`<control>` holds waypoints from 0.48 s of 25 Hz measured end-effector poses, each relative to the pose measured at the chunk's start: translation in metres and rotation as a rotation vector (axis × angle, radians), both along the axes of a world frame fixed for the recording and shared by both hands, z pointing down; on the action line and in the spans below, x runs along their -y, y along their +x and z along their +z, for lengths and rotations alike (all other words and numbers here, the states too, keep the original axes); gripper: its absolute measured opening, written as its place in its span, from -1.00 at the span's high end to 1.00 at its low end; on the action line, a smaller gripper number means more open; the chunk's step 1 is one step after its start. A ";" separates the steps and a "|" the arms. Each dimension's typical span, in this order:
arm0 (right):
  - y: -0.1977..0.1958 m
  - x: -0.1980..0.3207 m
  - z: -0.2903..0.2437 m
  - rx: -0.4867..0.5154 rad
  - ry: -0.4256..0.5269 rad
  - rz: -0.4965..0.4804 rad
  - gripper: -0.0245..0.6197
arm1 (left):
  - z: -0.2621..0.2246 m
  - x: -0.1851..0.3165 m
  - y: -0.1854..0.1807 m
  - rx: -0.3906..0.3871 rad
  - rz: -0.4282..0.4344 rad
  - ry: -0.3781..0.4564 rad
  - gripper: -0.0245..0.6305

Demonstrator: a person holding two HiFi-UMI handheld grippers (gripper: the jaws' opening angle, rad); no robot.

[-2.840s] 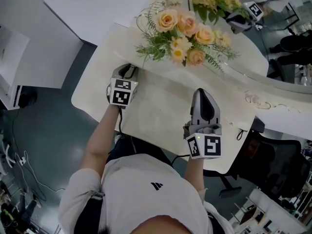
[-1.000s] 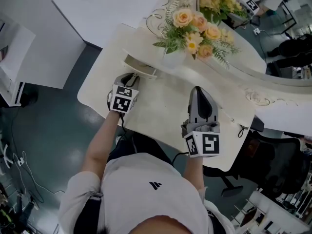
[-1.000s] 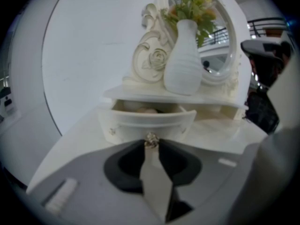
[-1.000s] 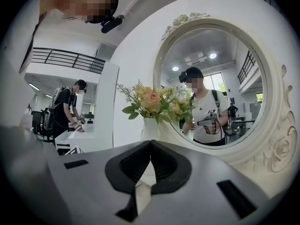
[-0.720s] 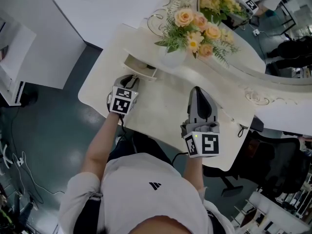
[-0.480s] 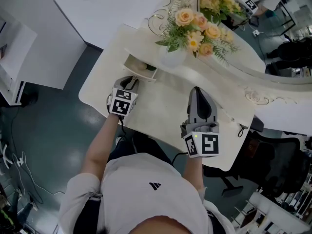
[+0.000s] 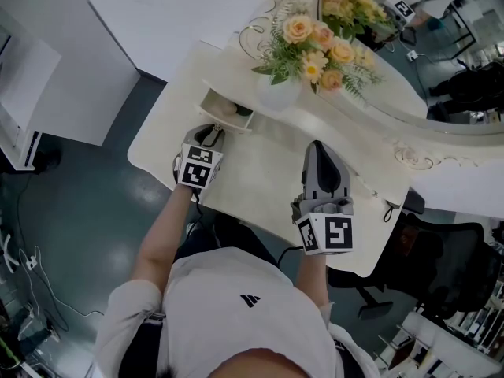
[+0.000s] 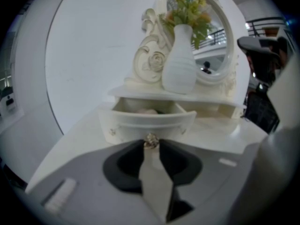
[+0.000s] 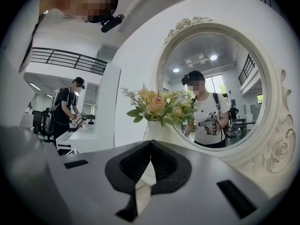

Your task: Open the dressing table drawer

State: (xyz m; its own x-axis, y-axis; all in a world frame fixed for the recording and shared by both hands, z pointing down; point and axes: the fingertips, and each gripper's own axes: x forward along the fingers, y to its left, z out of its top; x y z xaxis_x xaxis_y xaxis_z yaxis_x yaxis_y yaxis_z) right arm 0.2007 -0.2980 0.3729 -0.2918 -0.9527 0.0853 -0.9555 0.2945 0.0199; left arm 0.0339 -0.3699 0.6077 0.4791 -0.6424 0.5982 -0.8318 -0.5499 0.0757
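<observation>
The small white drawer (image 7: 224, 110) of the cream dressing table (image 7: 260, 172) stands pulled out, below the shelf that carries the vase. In the left gripper view its curved front (image 8: 147, 123) faces me, and its little metal knob (image 8: 151, 139) sits between the tips of my left gripper (image 8: 151, 143). The pads still touch the knob, though the jaws have just been opening a little. From above, the left gripper (image 7: 211, 132) points at the drawer front. My right gripper (image 7: 319, 146) hovers over the tabletop to the right, its jaws (image 9: 150, 143) shut on nothing.
A white vase (image 8: 179, 71) of peach flowers (image 7: 315, 42) stands on the shelf above the drawer. Behind it is the round mirror (image 9: 211, 88) in its carved frame. Something pale (image 8: 145, 110) lies inside the drawer. A dark chair (image 7: 441, 266) stands at the right.
The drawer has come out from under the shelf, and slid a little further over the last second. My left gripper drew back toward me with it. The right gripper has stayed put.
</observation>
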 end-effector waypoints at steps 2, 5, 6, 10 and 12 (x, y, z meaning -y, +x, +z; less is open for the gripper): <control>-0.001 0.000 -0.001 0.000 0.002 -0.001 0.94 | -0.005 0.001 0.000 -0.011 -0.003 0.019 0.58; -0.004 -0.001 -0.003 0.002 0.006 -0.003 0.94 | -0.011 0.003 -0.002 -0.027 -0.004 0.053 0.56; -0.005 -0.002 -0.004 0.002 0.008 -0.004 0.94 | -0.013 0.003 -0.004 -0.027 -0.004 0.059 0.56; -0.012 -0.003 -0.007 0.006 0.017 -0.011 0.94 | -0.024 -0.001 -0.009 -0.037 -0.015 0.072 0.63; -0.017 -0.003 -0.009 0.006 0.022 -0.016 0.94 | -0.032 -0.002 -0.013 -0.044 -0.024 0.088 0.71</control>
State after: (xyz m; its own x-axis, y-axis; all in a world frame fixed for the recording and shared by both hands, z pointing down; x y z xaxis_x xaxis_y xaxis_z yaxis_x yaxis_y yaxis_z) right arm 0.1840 -0.2945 0.3642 -0.3077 -0.9494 0.0623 -0.9507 0.3095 0.0210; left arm 0.0210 -0.3674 0.5757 0.4874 -0.7033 0.5174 -0.8419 -0.5358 0.0648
